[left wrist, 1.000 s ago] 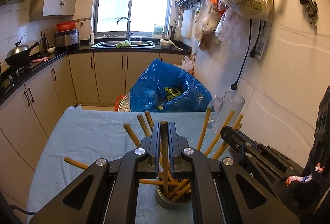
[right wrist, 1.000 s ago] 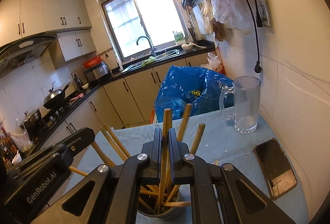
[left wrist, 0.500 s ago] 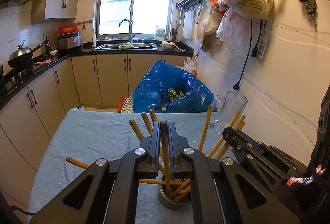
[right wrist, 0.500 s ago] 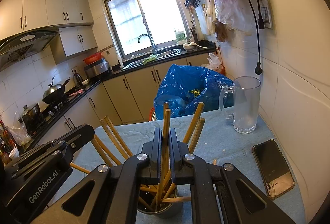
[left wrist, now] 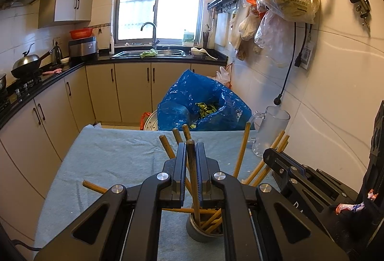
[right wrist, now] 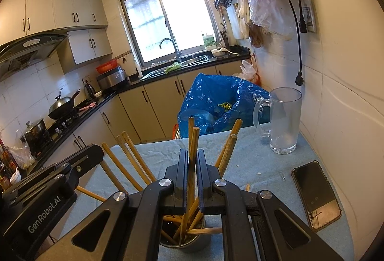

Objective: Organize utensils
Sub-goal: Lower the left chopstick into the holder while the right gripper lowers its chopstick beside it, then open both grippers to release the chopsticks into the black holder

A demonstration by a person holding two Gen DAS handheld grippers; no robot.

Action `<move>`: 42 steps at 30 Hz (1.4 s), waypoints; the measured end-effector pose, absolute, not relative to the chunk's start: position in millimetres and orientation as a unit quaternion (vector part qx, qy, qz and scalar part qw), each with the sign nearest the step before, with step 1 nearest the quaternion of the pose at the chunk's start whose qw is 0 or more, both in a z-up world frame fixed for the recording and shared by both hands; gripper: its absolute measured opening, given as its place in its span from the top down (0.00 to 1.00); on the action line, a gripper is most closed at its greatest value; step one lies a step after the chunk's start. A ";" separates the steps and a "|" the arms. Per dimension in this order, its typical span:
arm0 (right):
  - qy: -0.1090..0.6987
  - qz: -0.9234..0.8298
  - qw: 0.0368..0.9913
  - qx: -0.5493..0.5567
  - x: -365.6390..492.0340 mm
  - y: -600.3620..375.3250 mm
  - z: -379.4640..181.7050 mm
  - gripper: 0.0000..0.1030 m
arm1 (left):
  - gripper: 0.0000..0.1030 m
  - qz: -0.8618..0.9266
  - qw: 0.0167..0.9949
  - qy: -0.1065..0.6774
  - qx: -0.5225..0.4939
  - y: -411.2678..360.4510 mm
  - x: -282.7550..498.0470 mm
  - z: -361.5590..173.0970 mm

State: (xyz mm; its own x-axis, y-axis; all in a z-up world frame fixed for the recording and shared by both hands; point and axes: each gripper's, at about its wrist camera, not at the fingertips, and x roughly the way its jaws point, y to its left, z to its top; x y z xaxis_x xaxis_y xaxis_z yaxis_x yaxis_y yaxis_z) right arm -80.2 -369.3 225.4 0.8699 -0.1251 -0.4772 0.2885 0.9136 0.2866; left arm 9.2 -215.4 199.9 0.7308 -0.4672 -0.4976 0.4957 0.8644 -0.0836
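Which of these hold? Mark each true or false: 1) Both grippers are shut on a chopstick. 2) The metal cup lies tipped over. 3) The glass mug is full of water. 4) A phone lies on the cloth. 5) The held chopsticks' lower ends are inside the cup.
1) True: the left gripper and the right gripper each clamp a chopstick.
2) False: the metal cup stands upright.
3) False: the glass mug looks empty.
4) True: the phone lies flat on the cloth.
5) True.
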 end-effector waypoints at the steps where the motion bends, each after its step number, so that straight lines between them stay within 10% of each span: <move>1: 0.231 -0.109 0.950 0.178 -80.2 -369.2 225.4 0.93 | 0.93 -0.258 0.930 0.260 0.028 -214.6 9.5 199.9; 42: 0.241 -0.116 0.944 0.192 -88.6 -376.5 212.7 0.93 | 0.92 -0.243 0.932 0.266 0.030 -200.4 8.8 194.1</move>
State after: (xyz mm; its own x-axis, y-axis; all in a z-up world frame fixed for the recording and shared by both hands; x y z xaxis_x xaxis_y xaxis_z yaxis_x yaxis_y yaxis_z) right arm -88.6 -376.5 212.7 0.8565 -0.1267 -0.5004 0.3119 0.8994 0.3062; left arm 8.8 -200.4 194.1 0.7404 -0.4364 -0.5112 0.4688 0.8803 -0.0725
